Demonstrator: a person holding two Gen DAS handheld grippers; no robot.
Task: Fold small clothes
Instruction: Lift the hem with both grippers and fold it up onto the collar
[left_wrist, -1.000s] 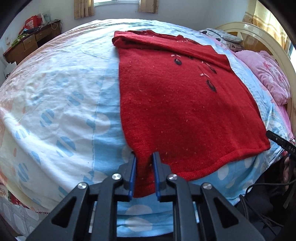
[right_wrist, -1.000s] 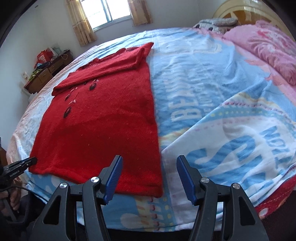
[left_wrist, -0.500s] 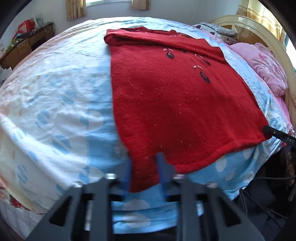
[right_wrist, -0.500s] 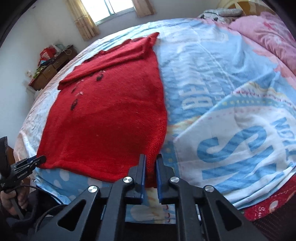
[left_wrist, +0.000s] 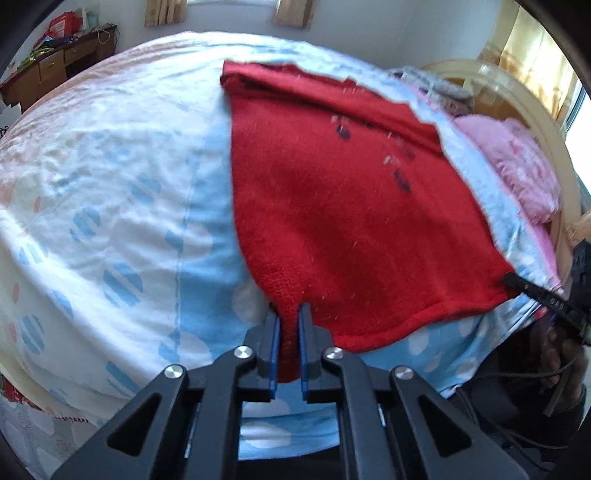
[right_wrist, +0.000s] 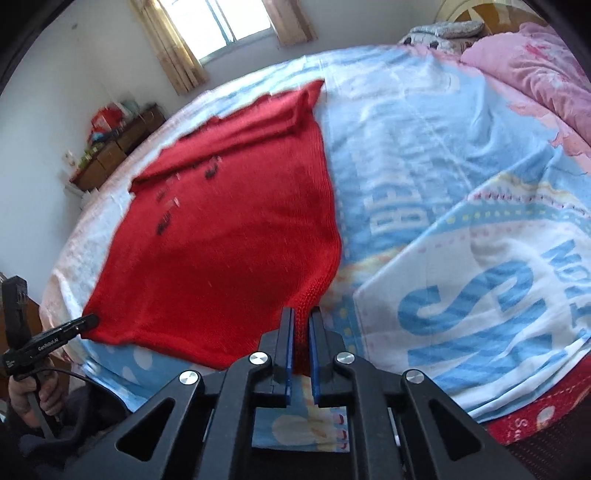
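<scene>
A red knitted sweater with small dark marks lies spread on the bed, its top edge folded over at the far end. It also shows in the right wrist view. My left gripper is shut on the sweater's near left hem corner. My right gripper is shut on the near right hem corner. Both corners are lifted a little off the sheet. The right gripper's tip shows at the sweater's far corner in the left wrist view, and the left gripper's tip shows in the right wrist view.
The bed has a blue and white printed sheet, also in the right wrist view. A pink quilt and a cream headboard are at the right. A wooden desk stands by the far wall.
My right gripper closed on the sweater's right hem corner. Both grippers have raised the near hem, and the sweater's lower edge now pulls up off the sheet.
</scene>
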